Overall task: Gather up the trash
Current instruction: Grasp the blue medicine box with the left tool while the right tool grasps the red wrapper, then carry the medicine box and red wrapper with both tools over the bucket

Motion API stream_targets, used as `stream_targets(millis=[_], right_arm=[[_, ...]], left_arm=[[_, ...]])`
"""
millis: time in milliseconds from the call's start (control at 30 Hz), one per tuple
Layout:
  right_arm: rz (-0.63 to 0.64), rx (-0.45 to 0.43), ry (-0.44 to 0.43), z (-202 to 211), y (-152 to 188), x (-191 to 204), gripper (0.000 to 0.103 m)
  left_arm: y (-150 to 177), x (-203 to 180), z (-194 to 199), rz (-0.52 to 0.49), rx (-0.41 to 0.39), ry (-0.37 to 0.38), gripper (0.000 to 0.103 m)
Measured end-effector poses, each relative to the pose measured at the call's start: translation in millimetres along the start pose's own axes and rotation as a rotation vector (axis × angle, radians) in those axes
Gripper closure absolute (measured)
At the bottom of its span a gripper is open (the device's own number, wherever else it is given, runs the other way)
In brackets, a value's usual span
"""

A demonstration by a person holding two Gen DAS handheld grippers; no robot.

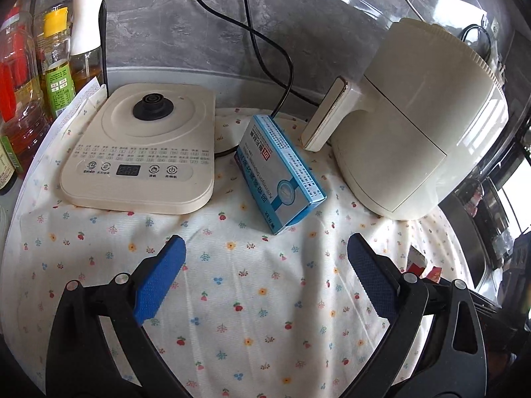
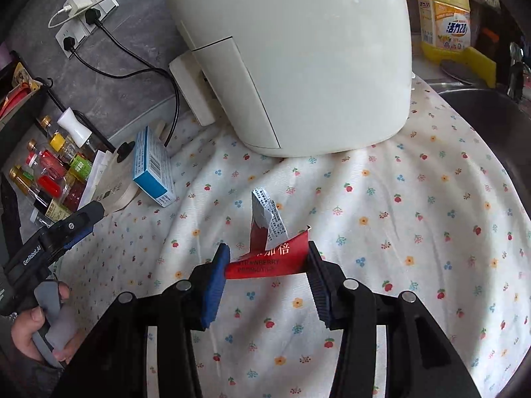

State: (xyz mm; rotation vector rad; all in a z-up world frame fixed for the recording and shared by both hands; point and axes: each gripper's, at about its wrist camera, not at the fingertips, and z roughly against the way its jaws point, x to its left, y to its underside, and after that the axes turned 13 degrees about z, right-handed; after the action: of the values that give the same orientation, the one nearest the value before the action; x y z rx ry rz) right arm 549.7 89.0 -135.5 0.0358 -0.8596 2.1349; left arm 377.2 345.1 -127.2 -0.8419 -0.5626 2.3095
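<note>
A blue and white medicine box [image 1: 280,174] lies on the floral cloth between the kettle base and the air fryer. My left gripper [image 1: 265,255] is open, just short of the box, with nothing between its blue pads. The box also shows in the right wrist view [image 2: 152,167]. My right gripper [image 2: 267,258] is shut on a crumpled red and white wrapper [image 2: 265,252], whose torn end sticks up between the jaws. The left gripper [image 2: 71,229] shows at the left of the right wrist view.
A cream kettle base [image 1: 142,146] sits left of the box. A cream air fryer [image 1: 415,126] stands right, its handle near the box. Oil and sauce bottles [image 1: 39,76] line the left edge. A sink [image 2: 491,122] and a yellow detergent bottle [image 2: 444,13] are at the right. Black cords run down the wall.
</note>
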Motion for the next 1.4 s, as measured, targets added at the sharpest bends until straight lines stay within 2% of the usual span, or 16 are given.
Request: stream_targets(millis=[167,500,533,600,633,667,700,733,833,1067,1200,1400], right_arm=[[-0.029,-0.008,0.061,27,11,-21,0.057],[-0.078,-0.028,0.157,73,34,-56,0.057],[-0.085,-0.029,0.164,76,37,-59,0.057],[-0.1,-0.031,0.176,82,43,-65,0.057],[-0.107,-0.033,0.181,86,46,-67,0.057],[-0.113,-0.035,0.185,89,50,-70,0.057],[-0.118,-0.037,0.189,92,54,-73,0.057],[-0.124,-0.039,0.192,95,57,-75,0.057],[-0.144,-0.044,0.194,104,67,-80,0.057],[-0.135,-0.059,0.172,124,87,-78,0.057],[-0.137,-0.078,0.159,143,103,-76,0.057],[-0.159,-0.095,0.158,179,138,-83,0.057]], left_arm=[[-8,-16,-18,-0.018,-0.01,-0.012,0.006],[-20,-52,-57,-0.089,-0.046,-0.142,0.007],[-20,-53,-59,-0.092,-0.052,-0.157,0.009],[-20,-57,-63,-0.096,-0.052,-0.183,0.024],[-20,-58,-65,-0.097,-0.041,-0.195,0.048],[-20,-57,-67,-0.092,-0.031,-0.213,0.066],[-19,-56,-65,-0.08,-0.037,-0.224,0.07],[-17,-55,-62,-0.064,-0.042,-0.225,0.082],[-8,-58,-45,-0.066,-0.066,-0.208,0.082],[28,-73,4,-0.089,-0.073,-0.11,0.082],[52,-85,31,-0.111,-0.064,-0.051,0.082],[105,-116,59,-0.177,-0.017,0.028,0.082]])
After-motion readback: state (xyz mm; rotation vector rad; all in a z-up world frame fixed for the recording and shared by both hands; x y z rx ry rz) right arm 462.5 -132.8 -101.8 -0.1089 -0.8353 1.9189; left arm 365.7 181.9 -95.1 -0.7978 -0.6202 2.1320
